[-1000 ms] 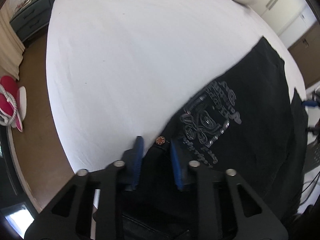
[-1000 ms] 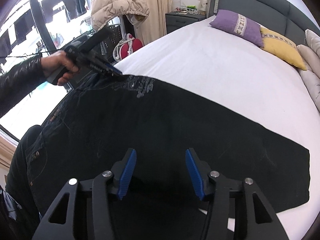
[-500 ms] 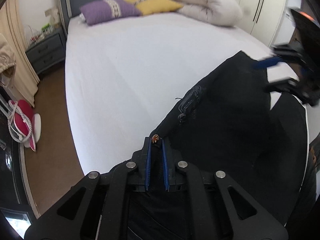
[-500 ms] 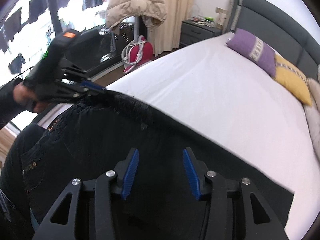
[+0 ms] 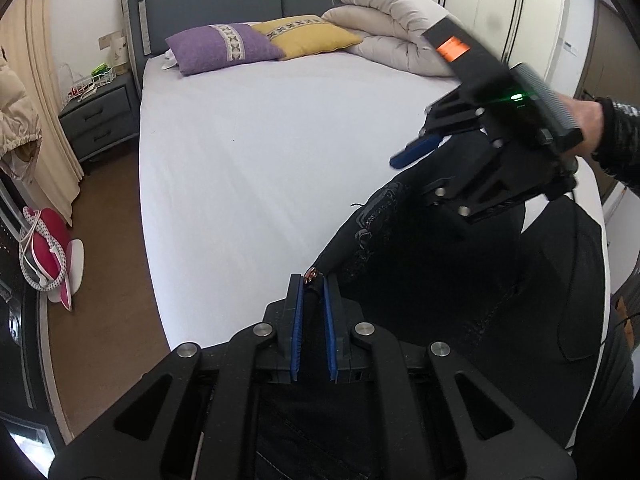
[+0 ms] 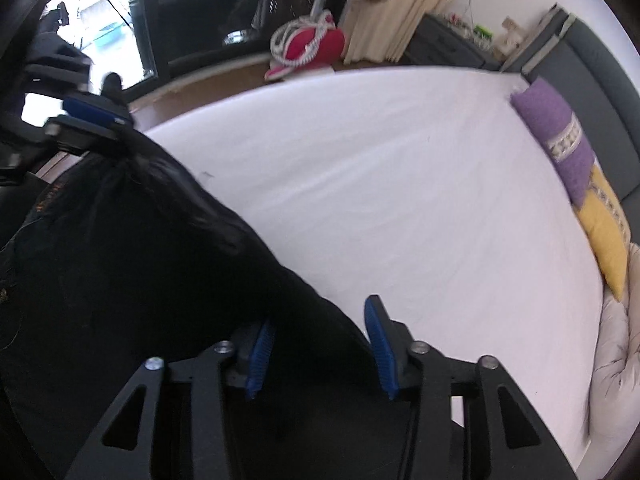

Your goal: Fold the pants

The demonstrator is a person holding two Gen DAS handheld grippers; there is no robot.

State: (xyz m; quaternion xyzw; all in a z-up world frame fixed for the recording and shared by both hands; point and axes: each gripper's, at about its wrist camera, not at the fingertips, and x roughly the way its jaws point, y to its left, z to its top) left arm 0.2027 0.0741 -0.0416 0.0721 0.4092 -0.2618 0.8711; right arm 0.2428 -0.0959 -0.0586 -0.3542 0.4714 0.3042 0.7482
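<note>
The black pants (image 5: 432,280) hang lifted above the white bed (image 5: 260,140), stretched between my two grippers. My left gripper (image 5: 312,284) is shut on the waistband by its copper button (image 5: 310,276). In the right wrist view the pants (image 6: 132,248) fill the lower left. My right gripper (image 6: 318,320) has its blue pads apart, with the fabric's upper edge lying between them. It also shows in the left wrist view (image 5: 416,152), held by a hand over the pants. The left gripper shows in the right wrist view (image 6: 92,112) at the far left.
A purple pillow (image 5: 220,46), a yellow pillow (image 5: 308,36) and a folded beige duvet (image 5: 392,36) lie at the headboard. A grey nightstand (image 5: 100,120) stands left of the bed. A red bag (image 5: 44,248) sits on the brown floor.
My left gripper closed on the waistband and lifted it off the bed. My right gripper rose and swung toward the fabric's upper edge; the pants went from flat to hanging.
</note>
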